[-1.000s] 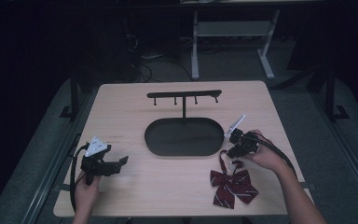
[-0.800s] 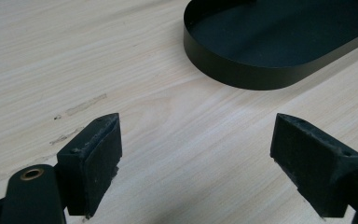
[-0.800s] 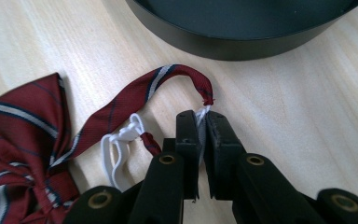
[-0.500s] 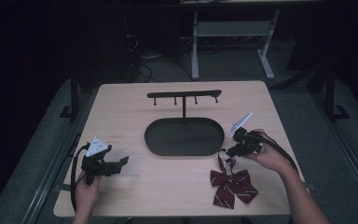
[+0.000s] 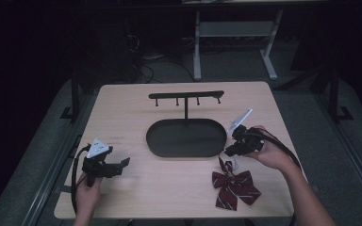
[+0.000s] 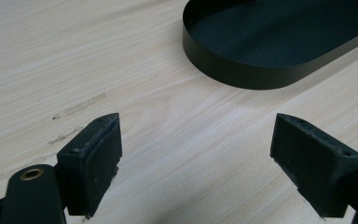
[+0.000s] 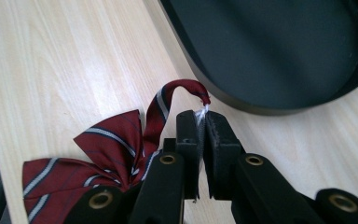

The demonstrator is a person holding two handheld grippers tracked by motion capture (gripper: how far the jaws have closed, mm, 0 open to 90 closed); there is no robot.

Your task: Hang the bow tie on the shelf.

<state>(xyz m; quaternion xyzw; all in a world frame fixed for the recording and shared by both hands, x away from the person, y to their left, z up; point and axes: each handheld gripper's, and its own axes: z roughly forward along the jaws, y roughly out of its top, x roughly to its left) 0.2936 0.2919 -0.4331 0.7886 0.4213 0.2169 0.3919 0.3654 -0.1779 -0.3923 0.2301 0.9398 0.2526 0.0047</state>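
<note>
Burgundy bow tie [image 5: 234, 187] with thin white-and-grey stripes lies on the wooden table [image 5: 169, 188] near its front right edge, just in front of the black oval tray [image 5: 186, 139] that carries a post with a hooked bar [image 5: 186, 95]. Its narrow strap arches up from the knot, and the right gripper [image 5: 231, 149] has its jaws pressed together on the white thread at the strap's tip, close to the tray wall. At the front left, the left gripper [image 5: 122, 162] rests low over bare wood with its jaws spread wide and holding nothing.

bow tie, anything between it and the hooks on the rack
Nothing blocks it outright. The bow tie, its strap pinched in the right hand-held gripper, lies beside the black tray; the rack rises behind the tray, so the tie must pass over it.
</note>
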